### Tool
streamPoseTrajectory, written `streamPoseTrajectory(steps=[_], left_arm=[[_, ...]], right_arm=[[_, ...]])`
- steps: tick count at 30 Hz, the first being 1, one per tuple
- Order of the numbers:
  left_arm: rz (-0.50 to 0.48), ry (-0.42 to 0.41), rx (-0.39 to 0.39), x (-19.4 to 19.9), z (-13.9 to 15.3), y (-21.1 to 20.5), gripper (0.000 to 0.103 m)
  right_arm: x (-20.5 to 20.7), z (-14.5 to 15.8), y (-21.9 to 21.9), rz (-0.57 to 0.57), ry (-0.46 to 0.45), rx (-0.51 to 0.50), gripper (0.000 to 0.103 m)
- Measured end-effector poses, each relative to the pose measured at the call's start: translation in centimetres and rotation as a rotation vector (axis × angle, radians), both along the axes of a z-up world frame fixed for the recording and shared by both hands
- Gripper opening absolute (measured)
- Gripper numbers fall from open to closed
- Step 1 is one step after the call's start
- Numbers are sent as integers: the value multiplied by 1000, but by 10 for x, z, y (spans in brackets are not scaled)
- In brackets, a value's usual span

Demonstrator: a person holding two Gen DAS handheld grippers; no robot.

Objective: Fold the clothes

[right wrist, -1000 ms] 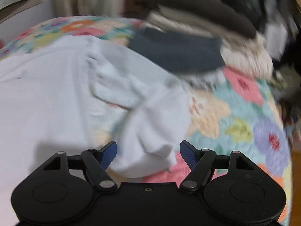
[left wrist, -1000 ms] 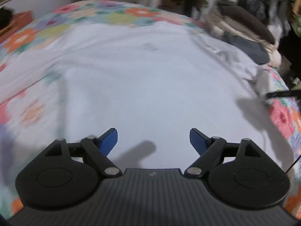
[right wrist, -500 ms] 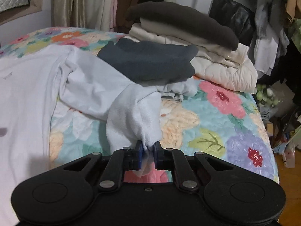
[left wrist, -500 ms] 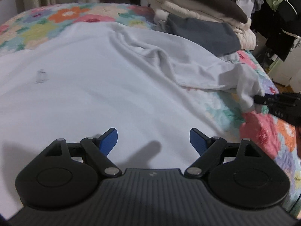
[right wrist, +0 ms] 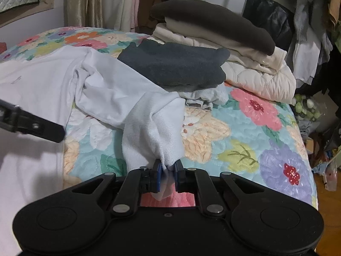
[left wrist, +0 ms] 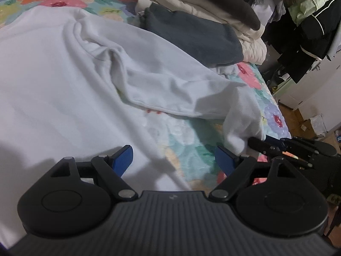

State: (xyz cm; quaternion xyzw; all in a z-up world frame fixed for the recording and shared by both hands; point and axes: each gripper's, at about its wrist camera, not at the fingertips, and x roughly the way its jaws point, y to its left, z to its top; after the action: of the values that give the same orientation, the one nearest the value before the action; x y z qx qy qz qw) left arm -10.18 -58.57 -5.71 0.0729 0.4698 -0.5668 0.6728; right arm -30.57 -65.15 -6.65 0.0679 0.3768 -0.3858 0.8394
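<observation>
Right hand-held gripper (right wrist: 166, 176): pinching sleeve (right wrist: 153, 123) cuff of white sweatshirt (left wrist: 53, 81), spread across bed (right wrist: 245, 132).
Left hand-held gripper (left wrist: 173, 157): spread, empty.
Risk: shallow pinch; cuff may slip free.

No legible text in either view.
Small grey print mark on the white fleece sweatshirt (right wrist: 16, 80), at 9 o'clock in the right wrist view: too blurred to read.
</observation>
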Motion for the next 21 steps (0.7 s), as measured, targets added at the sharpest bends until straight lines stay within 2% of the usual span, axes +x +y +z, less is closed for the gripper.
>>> streamPoseTrajectory(steps=[5,8,12,15,18,19,21], left_arm=[[-20,-3,-14,-9,4,-6,84],[-15,19,-31,-10,6,-9,84],[6,87,-56,-5,7,-7,84],[16,139,-55,-4,2,-8,84],[16,132,-46,-9,0,-12,84],[14,134,-50,-10,0,-13,84],[15,150,-55,-11,-2,-17,84]], right_arm=[[-2,5,3,10,-2,-4,13],[-6,11,12,35,3,-54,12],[-14,21,39,112,35,-203,11],[-13,16,35,72,150,-298,11],[-18,17,19,-2,180,-310,9],[-20,20,18,4,152,-288,9],[-23,27,18,46,54,-180,9]])
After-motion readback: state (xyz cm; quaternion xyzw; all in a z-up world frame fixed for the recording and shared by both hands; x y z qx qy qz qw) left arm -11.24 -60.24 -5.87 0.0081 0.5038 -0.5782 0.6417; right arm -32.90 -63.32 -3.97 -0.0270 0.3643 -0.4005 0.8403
